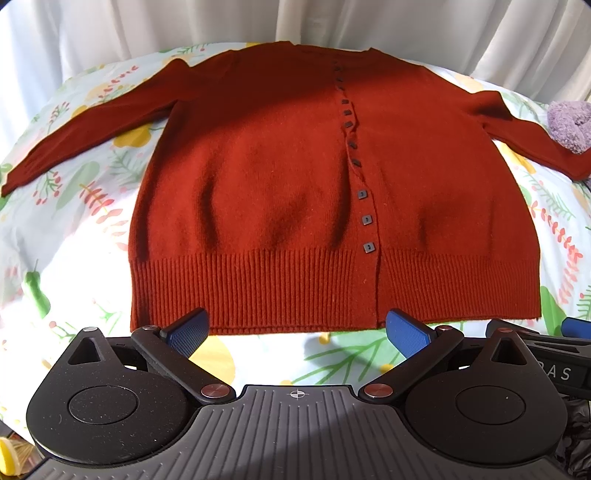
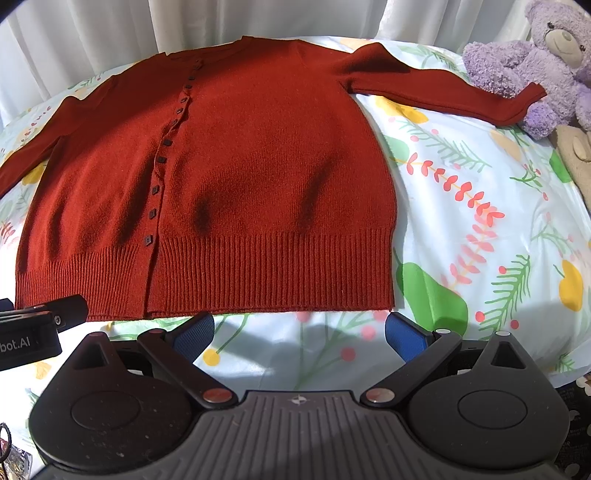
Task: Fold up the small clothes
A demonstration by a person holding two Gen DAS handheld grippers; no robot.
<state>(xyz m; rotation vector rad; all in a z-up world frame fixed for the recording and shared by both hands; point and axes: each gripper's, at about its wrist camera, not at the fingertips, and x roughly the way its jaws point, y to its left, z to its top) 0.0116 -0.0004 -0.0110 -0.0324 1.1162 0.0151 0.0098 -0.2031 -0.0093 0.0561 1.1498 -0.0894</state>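
A rust-red buttoned cardigan (image 1: 280, 177) lies flat and face up on a floral sheet (image 1: 66, 229), sleeves spread to both sides, ribbed hem nearest me. It also shows in the right wrist view (image 2: 258, 177). My left gripper (image 1: 297, 332) is open and empty, its blue pads just short of the hem's left-middle part. My right gripper (image 2: 299, 334) is open and empty, just short of the hem's right part. The right gripper's body (image 1: 546, 350) shows at the left view's right edge, and the left gripper's body (image 2: 33, 332) at the right view's left edge.
A purple teddy bear (image 2: 539, 62) sits at the far right, touching the cardigan's right cuff (image 2: 524, 103); a beige soft object (image 2: 576, 155) lies beside it. White curtains (image 2: 258, 22) hang behind the bed. The floral sheet (image 2: 480, 221) extends right of the cardigan.
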